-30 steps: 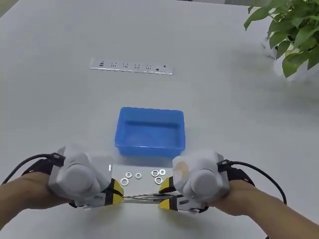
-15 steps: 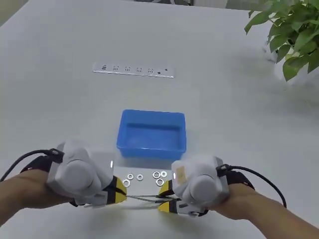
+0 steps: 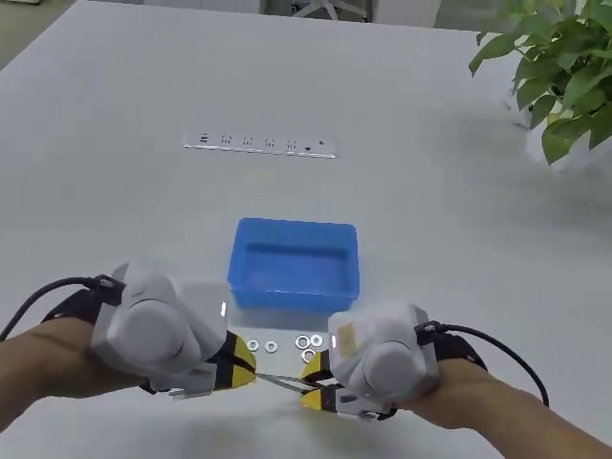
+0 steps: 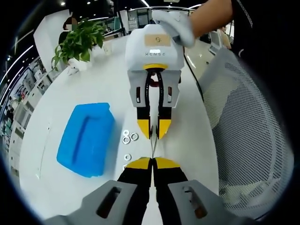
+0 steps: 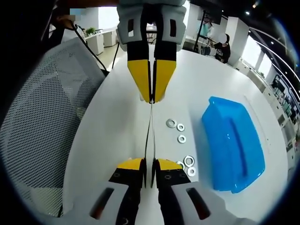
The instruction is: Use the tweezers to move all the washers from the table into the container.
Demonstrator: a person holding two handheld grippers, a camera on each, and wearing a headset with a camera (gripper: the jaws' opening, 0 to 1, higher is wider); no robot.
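**Head view:** At a white bench (image 3: 115,210), the left gripper (image 3: 245,365) and right gripper (image 3: 310,384) meet tip to tip. Each has its fingers pinched narrow on one end of the tweezers (image 3: 279,382). The washers (image 3: 303,341) lie loose on the bench just beyond, near the front wall of the blue container (image 3: 295,263), which looks empty.

**Left gripper view:** The tweezers bridge its closed fingers and the right gripper's. Washers sit to the left, between tools and container.

**Right gripper view:** The same span shows, with washers scattered to the right.

The step in hand appears to be readying the tweezers. Next, likely, one gripper must let go while the other aims the tips at a washer.
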